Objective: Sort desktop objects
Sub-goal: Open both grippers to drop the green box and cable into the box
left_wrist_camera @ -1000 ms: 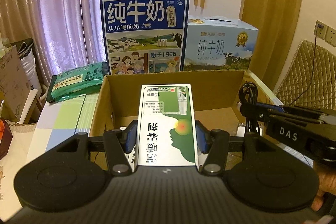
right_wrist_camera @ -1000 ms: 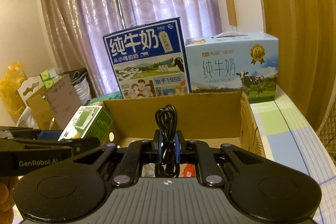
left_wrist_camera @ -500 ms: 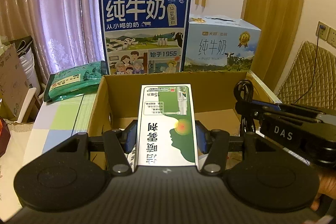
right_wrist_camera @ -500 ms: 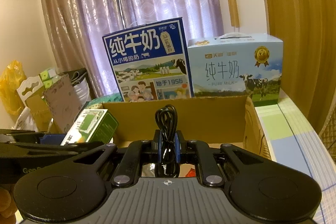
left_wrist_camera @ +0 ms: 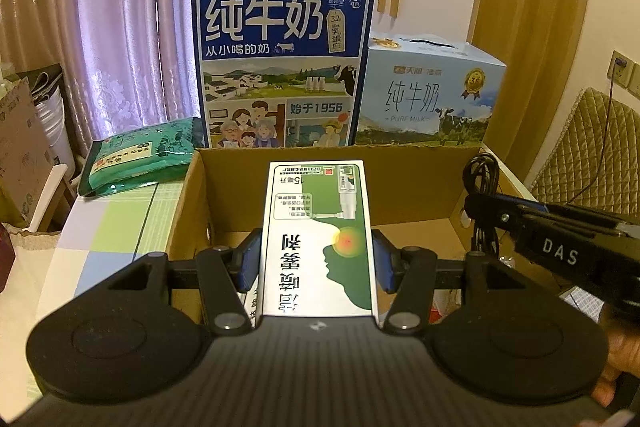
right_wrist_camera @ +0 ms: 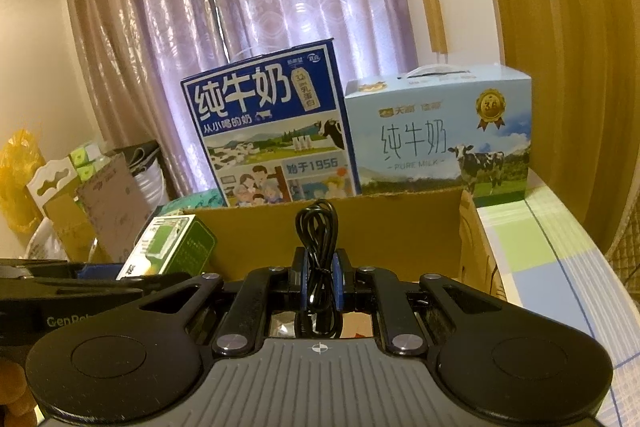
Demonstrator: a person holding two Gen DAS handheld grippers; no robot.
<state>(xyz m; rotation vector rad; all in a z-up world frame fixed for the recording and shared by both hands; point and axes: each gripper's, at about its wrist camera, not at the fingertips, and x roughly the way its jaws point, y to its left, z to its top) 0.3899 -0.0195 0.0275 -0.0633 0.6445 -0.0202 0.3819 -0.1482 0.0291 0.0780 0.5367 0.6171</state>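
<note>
Both grippers having risen slightly, our left gripper (left_wrist_camera: 316, 255) clamps the spray box (left_wrist_camera: 316, 239), our right gripper (right_wrist_camera: 319, 281) the coiled cable (right_wrist_camera: 318, 259); cardboard box (left_wrist_camera: 400, 179) at twelve o'clock, neither yet deposited.

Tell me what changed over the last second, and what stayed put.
Little changed. Both views shifted slightly: the cardboard box and the milk cartons behind it sit lower in frame, so both grippers seem to have risen a bit. Nothing was grabbed or released. The left gripper still clamps the green-and-white spray box; the right gripper still holds the coiled black cable.
</note>
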